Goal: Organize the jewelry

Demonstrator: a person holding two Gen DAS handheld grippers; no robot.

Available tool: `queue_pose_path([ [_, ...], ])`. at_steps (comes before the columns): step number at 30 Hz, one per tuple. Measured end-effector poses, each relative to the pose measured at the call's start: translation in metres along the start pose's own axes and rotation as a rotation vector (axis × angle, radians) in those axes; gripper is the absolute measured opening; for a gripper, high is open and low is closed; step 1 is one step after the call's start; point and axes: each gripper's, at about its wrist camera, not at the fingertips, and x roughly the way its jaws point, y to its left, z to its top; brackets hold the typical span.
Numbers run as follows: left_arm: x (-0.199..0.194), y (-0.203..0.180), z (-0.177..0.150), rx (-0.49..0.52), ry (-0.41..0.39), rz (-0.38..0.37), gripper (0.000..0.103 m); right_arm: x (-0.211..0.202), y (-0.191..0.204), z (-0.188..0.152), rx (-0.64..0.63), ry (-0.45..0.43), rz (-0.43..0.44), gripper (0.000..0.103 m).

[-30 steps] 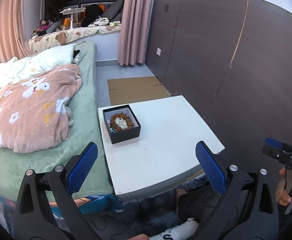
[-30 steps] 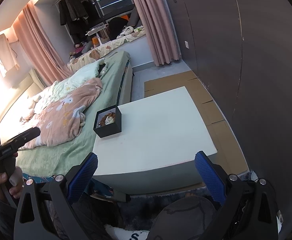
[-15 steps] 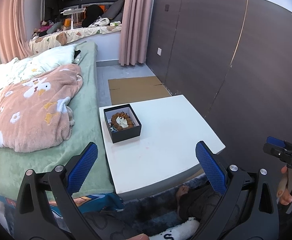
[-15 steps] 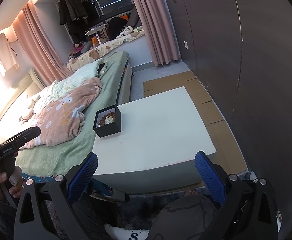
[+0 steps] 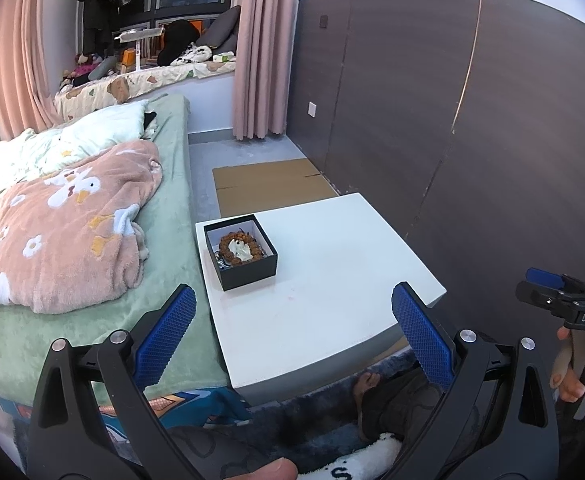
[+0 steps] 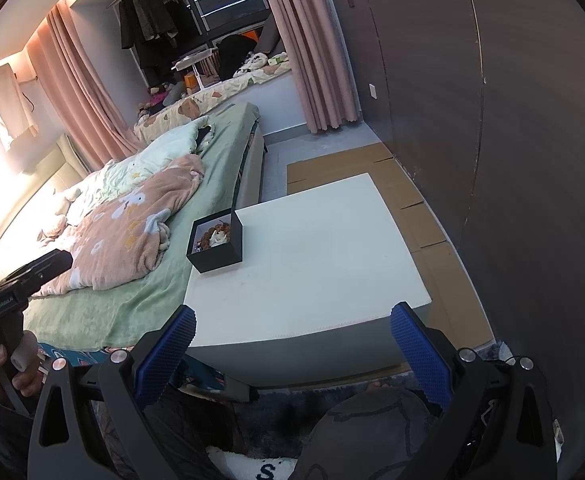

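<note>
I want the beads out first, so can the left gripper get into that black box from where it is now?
Probably yes. The left gripper is open, short of the table, and the black box has no lid, with the bead bracelet exposed and nothing between them.

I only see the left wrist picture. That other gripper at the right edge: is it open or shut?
Observer: Open. In the right wrist view, the right gripper has its blue pads wide apart with nothing between them.
Operator: Is the floor bare between the white table and the dark wall?
Observer: No. Cardboard lies there, running along the table's wall side.
Operator: Anything on the wall past the bed?
Observer: A pale cloth hangs there.
</note>
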Motion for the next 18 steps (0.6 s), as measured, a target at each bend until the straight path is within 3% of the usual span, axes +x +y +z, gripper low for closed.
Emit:
queue_pose_path([
  [11, -0.006, -0.007, -0.006, 0.04, -0.039, 0.002, 0.098, 0.012, 0.006, -0.006, 0.011, 0.026, -0.005, 0.095],
  [18, -0.003, -0.001, -0.005, 0.036, -0.04, 0.062, 0.098, 0.028, 0.014, -0.007, -0.003, 0.037, 0.024, 0.095],
])
